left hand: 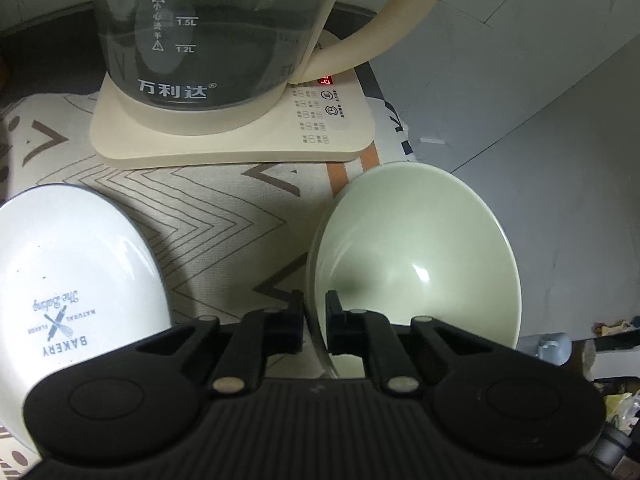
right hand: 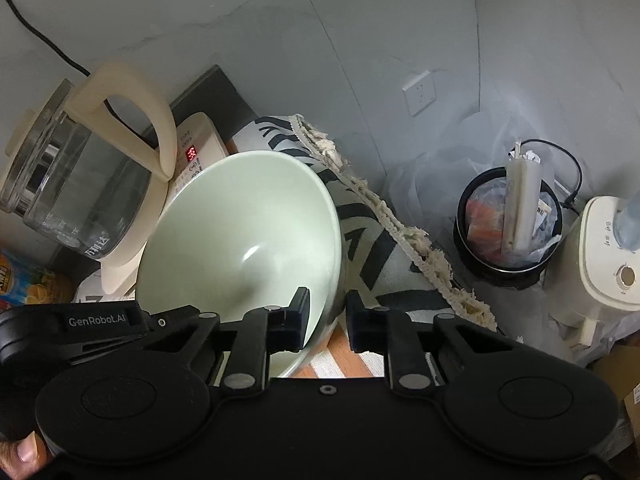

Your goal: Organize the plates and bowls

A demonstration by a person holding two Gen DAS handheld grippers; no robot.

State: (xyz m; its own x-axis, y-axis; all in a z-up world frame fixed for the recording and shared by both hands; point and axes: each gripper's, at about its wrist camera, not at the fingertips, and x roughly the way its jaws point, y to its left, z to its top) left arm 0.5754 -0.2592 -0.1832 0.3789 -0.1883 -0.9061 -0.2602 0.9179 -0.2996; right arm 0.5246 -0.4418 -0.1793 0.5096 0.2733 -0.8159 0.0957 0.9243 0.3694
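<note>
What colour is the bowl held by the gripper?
Pale green bowl, plain, with no pattern; the right wrist view shows it best.

Tight ahead of left gripper (left hand: 314, 308): kettle (left hand: 208, 28) on its cream base (left hand: 240, 136) blocks the far side of the patterned cloth (left hand: 224, 208). Open cloth strip between white plate (left hand: 76, 264) at left and green bowl (left hand: 416, 252) at right, narrow, running up to the base. Bowl rim sits between the left fingers. Right gripper (right hand: 328, 312) straddles the bowl's other rim. Past the fringed cloth edge (right hand: 384, 204), drop to floor: bin (right hand: 508, 224), white appliance (right hand: 608, 256), wall behind.
</note>
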